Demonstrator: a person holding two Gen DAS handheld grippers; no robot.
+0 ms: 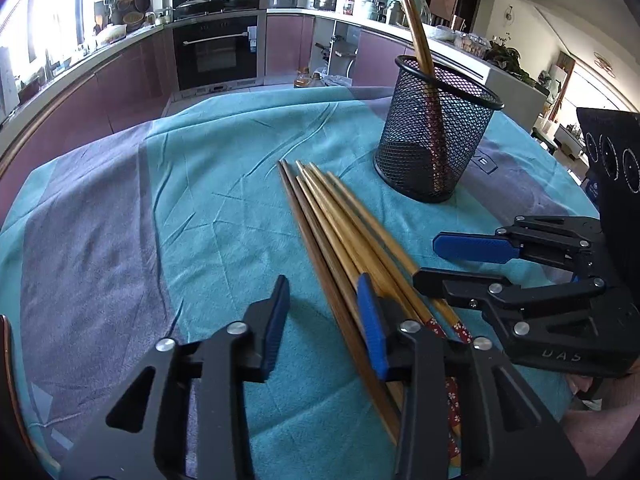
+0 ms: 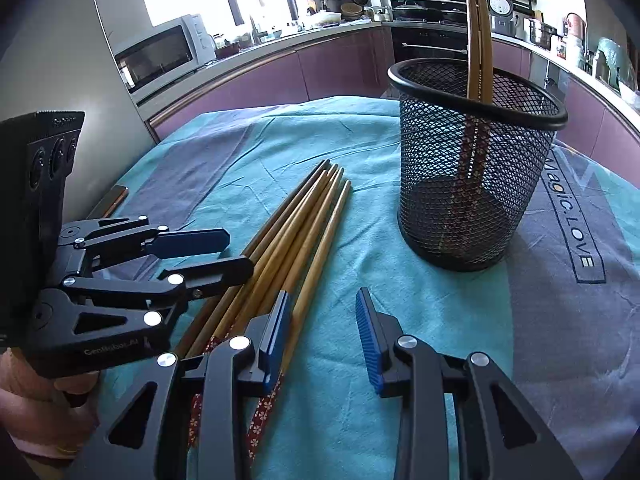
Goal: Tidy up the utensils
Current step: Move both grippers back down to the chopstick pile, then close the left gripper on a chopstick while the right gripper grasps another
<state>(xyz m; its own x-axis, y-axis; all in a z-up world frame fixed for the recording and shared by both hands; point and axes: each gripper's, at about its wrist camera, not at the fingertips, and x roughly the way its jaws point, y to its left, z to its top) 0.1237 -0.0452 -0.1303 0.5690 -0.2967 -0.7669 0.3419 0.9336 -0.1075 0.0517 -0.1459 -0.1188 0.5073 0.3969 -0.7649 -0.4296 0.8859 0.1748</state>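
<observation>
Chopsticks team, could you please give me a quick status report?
Both claws, left and right, open, empty. Loose chopsticks on cloth; two in mesh cup. Nothing blocking.

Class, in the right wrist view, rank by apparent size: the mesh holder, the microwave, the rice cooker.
1. Mesh holder, clearly the largest in the picture.
2. Microwave.
3. Rice cooker, smallest.
The holder stands nearest the camera, so this ranks how they look, not their true size.
</observation>
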